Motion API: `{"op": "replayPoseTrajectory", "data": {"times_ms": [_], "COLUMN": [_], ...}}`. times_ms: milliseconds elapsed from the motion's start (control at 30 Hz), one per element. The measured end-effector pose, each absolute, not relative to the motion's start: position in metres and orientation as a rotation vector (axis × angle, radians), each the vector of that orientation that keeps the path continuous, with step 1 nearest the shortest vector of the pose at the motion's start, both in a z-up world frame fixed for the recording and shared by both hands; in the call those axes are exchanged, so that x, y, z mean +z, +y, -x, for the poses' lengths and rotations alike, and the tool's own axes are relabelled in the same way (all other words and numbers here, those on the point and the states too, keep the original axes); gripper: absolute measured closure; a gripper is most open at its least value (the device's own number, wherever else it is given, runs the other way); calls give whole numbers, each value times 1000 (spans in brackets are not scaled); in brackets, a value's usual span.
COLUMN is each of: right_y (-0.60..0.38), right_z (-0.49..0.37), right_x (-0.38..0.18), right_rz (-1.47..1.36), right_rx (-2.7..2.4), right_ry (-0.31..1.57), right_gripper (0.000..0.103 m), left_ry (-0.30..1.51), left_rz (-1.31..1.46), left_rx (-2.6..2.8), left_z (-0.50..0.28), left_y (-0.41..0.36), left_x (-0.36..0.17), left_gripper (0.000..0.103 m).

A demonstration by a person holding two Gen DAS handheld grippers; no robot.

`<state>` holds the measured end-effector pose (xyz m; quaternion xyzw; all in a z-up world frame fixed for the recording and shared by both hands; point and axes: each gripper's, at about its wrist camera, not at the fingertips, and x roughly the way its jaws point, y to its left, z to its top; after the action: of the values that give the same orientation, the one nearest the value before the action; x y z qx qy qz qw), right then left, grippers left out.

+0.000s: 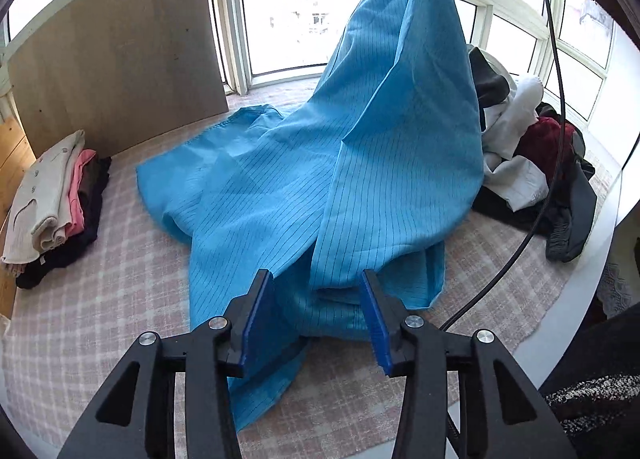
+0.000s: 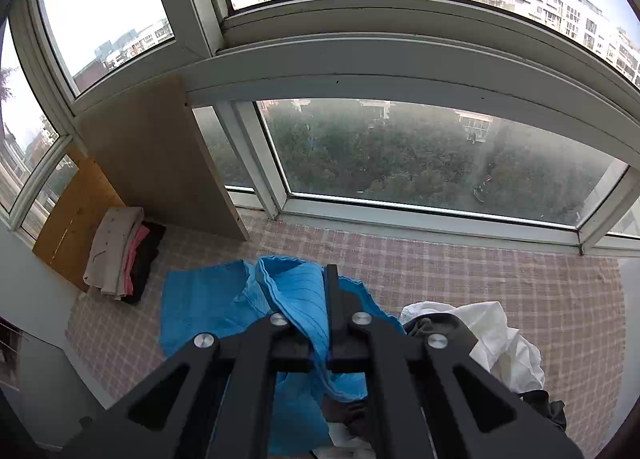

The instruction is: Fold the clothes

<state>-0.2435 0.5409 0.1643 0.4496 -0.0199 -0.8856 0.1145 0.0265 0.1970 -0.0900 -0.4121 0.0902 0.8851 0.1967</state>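
A blue striped garment [image 1: 320, 179] hangs from the top of the left wrist view and drapes down onto the pink checked cloth [image 1: 100, 319]. My left gripper [image 1: 316, 315] is open, its blue pads on either side of the garment's lower folds, holding nothing. My right gripper [image 2: 320, 299] is shut on a bunched edge of the blue garment [image 2: 292, 295] and holds it lifted high above the surface, near the window.
A stack of folded clothes [image 1: 52, 203] lies at the left against a wooden board [image 1: 120, 55]. A heap of unfolded white, dark and red clothes [image 1: 528, 163] lies at the right. A black cable [image 1: 556, 99] hangs at the right. Windows [image 2: 420, 155] run behind.
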Motion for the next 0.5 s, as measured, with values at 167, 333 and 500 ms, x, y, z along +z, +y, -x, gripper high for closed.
{"op": "replayPoseTrajectory", "data": {"times_ms": [167,333,500], "right_y": [540,536,538], "right_z": [245,242,245], "right_x": [162,158,156], "right_rz": [-1315,-1322,-1324], "right_rx": [-2584,-2560,-2554], "right_ry": [-65,-37,-37], "right_gripper": [100,100,100], "left_ry": [215,324,361], "left_rz": [1219,1280,1297], "left_rx": [2373,2319,2315], "left_z": [-6,20,24], "left_y": [193,208,218], "left_x": [-100,-124,-131], "left_gripper": [52,52,55]}}
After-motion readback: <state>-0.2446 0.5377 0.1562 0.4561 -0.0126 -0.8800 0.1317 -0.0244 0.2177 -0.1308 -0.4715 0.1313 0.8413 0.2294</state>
